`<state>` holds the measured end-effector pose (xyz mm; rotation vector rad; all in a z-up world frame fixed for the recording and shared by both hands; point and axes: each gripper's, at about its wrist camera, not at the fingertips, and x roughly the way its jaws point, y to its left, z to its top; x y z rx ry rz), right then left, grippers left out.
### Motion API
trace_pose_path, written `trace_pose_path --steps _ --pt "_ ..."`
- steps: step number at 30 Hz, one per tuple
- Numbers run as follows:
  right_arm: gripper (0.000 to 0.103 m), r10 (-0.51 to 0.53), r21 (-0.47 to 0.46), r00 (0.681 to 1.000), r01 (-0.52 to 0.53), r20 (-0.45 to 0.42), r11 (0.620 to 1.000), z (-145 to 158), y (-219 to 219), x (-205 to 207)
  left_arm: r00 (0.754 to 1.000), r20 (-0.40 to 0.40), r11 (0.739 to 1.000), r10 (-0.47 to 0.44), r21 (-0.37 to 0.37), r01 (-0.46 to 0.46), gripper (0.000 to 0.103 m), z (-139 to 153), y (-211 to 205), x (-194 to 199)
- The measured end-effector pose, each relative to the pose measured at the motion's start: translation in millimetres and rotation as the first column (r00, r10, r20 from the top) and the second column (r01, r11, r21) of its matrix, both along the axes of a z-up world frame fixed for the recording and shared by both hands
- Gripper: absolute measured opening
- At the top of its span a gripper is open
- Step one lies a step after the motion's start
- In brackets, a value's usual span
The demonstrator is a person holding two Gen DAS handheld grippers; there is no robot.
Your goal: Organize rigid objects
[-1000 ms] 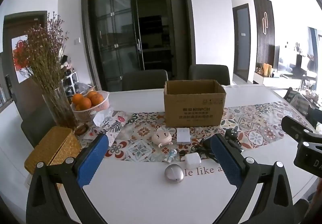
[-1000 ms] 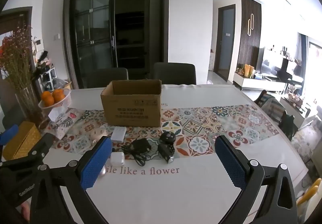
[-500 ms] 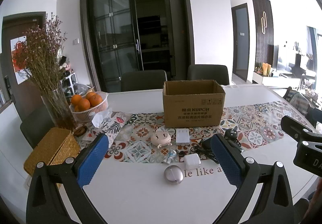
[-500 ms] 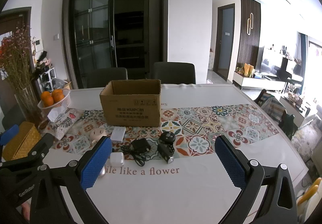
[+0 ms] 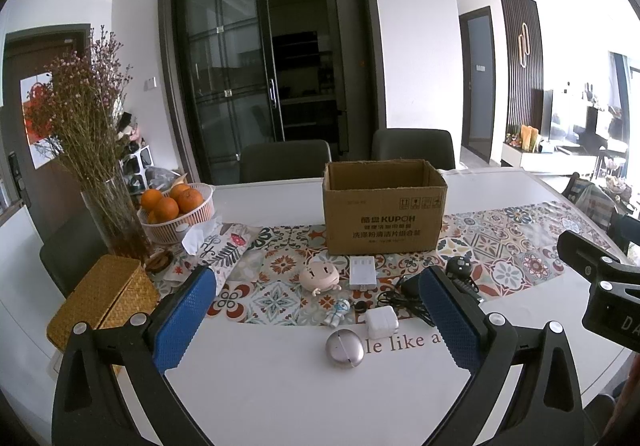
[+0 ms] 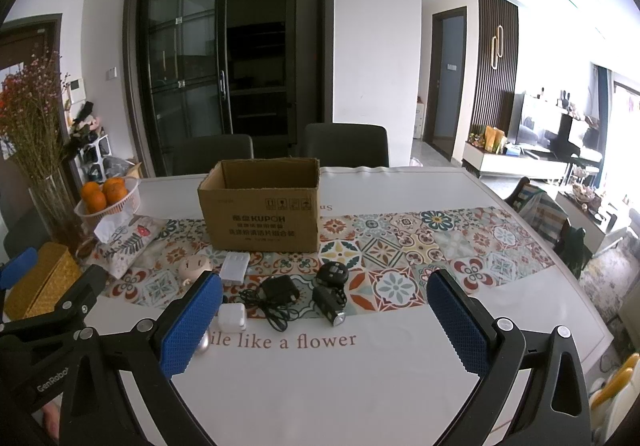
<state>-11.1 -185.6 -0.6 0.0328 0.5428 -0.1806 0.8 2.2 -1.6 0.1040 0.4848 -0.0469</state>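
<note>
Table (image 5: 280, 386), white and set with a patterned runner (image 5: 500, 246), is seen from two hand-held grippers held above its near edge. An open cardboard box (image 5: 384, 221) is stood upright on the runner at the far side of the clutter, its flaps raised and its inside not shown. To the far left, a glass vase of dried flowers (image 5: 108, 213) is placed beside a white basket of oranges (image 5: 176, 213), with a woven box (image 5: 104, 298) nearer and a floral tissue pouch (image 5: 224, 250) laid between basket and runner. In front of the carton, small items are scattered close together: a pink round toy (image 5: 319, 276), a white flat pack (image 5: 362, 272) just right of it, a black adapter with its cord (image 6: 279, 292), a black bike light (image 6: 328, 304) and a black round gadget (image 6: 332, 273) further right. Nearer, a white charger cube (image 5: 381, 322), a small astronaut figure (image 5: 338, 312) and a silver round case (image 5: 344, 342) are laid at the runner's near edge. The left gripper (image 5: 316, 314) is held wide open with nothing between its blue pads (image 5: 184, 322). The right gripper (image 6: 324, 318) is likewise spread wide and grips nothing.
</note>
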Motion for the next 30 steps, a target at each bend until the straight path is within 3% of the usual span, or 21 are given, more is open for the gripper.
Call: trace_pose_path --steps 30 --pt "0.103 0.000 0.001 1.000 0.000 -0.002 1.000 -0.2 0.5 2.1 1.000 0.000 1.000 -0.011 0.002 0.011 0.103 -1.1 -4.7 0.5"
